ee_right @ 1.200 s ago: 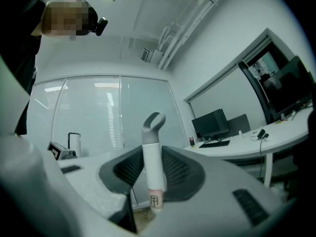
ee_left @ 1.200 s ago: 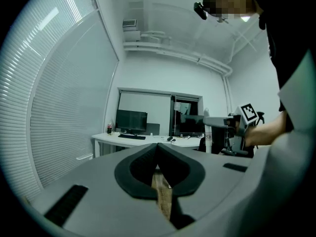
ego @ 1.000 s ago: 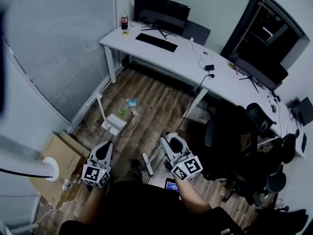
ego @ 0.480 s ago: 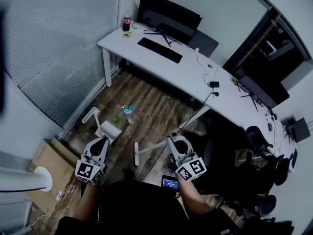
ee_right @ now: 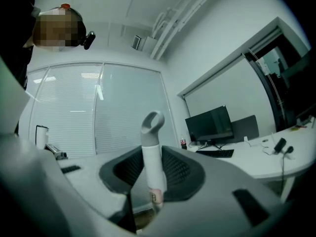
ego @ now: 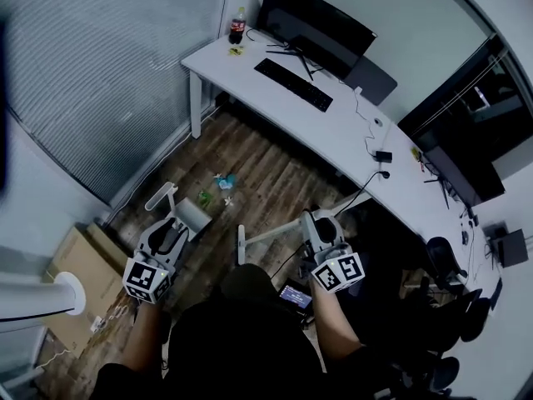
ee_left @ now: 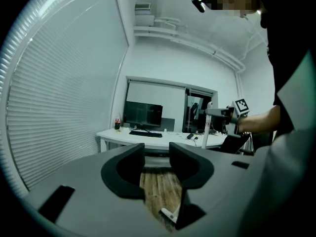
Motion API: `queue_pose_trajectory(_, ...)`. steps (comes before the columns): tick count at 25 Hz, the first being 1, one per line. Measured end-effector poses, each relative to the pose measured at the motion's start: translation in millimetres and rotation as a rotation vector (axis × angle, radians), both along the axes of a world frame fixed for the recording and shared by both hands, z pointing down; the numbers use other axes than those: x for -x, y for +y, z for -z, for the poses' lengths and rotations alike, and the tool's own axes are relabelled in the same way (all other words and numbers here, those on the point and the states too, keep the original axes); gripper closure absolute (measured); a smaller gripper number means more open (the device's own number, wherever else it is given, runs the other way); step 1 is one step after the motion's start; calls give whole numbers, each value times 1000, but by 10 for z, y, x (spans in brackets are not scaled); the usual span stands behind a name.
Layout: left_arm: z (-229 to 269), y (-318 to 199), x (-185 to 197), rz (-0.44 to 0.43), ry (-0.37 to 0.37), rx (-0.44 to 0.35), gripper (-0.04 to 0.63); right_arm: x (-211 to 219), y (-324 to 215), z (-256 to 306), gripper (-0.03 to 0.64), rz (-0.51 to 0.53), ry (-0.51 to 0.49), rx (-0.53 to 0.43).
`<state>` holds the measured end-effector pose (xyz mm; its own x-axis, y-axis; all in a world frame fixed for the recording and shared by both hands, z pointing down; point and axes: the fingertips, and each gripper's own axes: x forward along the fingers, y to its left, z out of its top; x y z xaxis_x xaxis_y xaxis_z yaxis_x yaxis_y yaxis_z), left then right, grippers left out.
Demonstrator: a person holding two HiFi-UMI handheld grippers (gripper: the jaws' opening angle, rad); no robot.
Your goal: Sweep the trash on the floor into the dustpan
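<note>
Small bits of trash (ego: 220, 183) lie on the wood floor in front of the desk. A white dustpan (ego: 195, 216) with an upright handle (ego: 158, 197) stands just left of them. My left gripper (ego: 169, 230) hovers close behind the dustpan. Its jaws have just been opening and now stand apart (ee_left: 157, 154), with only floor between them. A small white piece (ee_left: 168, 214) shows low at their base; what it is I cannot tell. My right gripper (ego: 315, 223) (ee_right: 150, 168) is shut on the white broom handle (ee_right: 151, 149), and the broom (ego: 266, 237) reaches left over the floor.
A long white desk (ego: 329, 127) carries a monitor (ego: 316, 25), a keyboard (ego: 293, 84) and a cola bottle (ego: 237, 25). Window blinds (ego: 92, 73) run along the left. A cardboard box (ego: 71, 261) lies at the lower left, and office chairs (ego: 441, 261) stand on the right.
Both grippers have moved forward toward the dustpan and the trash. The left gripper's jaws, together a second ago, now stand apart. The broom stays in the right gripper.
</note>
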<state>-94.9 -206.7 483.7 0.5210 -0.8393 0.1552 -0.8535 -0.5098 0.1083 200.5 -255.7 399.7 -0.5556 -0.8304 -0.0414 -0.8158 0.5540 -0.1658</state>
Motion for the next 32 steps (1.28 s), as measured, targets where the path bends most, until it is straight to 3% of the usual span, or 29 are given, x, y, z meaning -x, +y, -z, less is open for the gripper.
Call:
queue_pose_trajectory(8, -269, -217, 238, -6, -236, 84, 382, -27, -504, 13, 506, 29, -6, -25)
queue_pose_trajectory(20, -906, -827, 701, -9, -511, 369, 354, -158, -1548, -96, 505, 98, -19, 2)
queue_pose_trajectory(27, -1431, -1106, 947, -11, -626, 575, 345, -95, -2395, -213, 505, 173, -6, 60)
queue_pose_trajectory(32, -1810, -1186, 1037, -16, -661, 696, 345, 87, -2879, -265, 505, 241, 8, 63)
